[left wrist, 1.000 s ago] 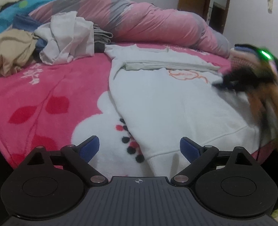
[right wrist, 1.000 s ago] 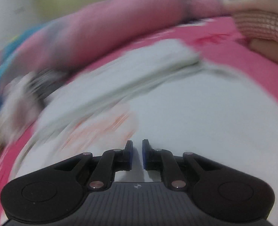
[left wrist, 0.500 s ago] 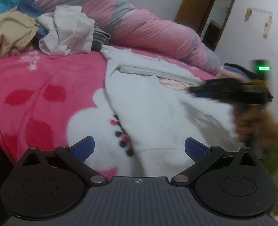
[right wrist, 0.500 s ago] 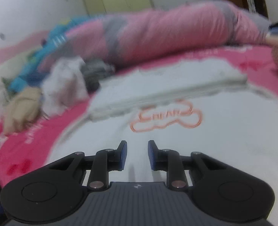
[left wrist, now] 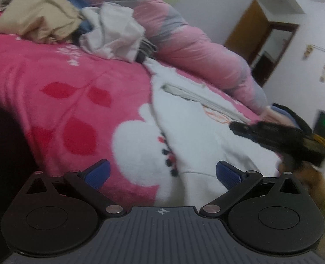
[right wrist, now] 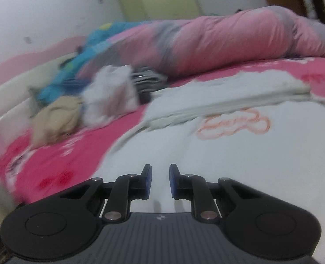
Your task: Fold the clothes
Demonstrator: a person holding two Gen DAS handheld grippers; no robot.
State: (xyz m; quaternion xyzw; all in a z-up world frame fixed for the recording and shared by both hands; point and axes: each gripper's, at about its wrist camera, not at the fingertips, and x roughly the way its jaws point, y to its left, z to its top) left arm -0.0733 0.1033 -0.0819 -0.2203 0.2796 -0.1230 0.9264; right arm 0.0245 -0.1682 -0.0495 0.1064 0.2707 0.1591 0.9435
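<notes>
While left tongs gape, right tongs seem narrowly parted, empty.

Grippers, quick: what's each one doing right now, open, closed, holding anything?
Left gripper: open wide, holding nothing, near the white sweatshirt's hem.
Right gripper: open with a narrow gap, nothing between its fingers, over the sweatshirt.

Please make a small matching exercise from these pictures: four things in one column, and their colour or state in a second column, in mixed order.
Things:
1. left tool
2. right tool
3. sweatshirt
4. crumpled garment

States:
a. white, spread flat on the bed
b. beige, in the pile
c. fingers wide apart, holding nothing
d. fingers close together, small gap

Pairs: 1-c, 2-d, 3-a, 4-b
</notes>
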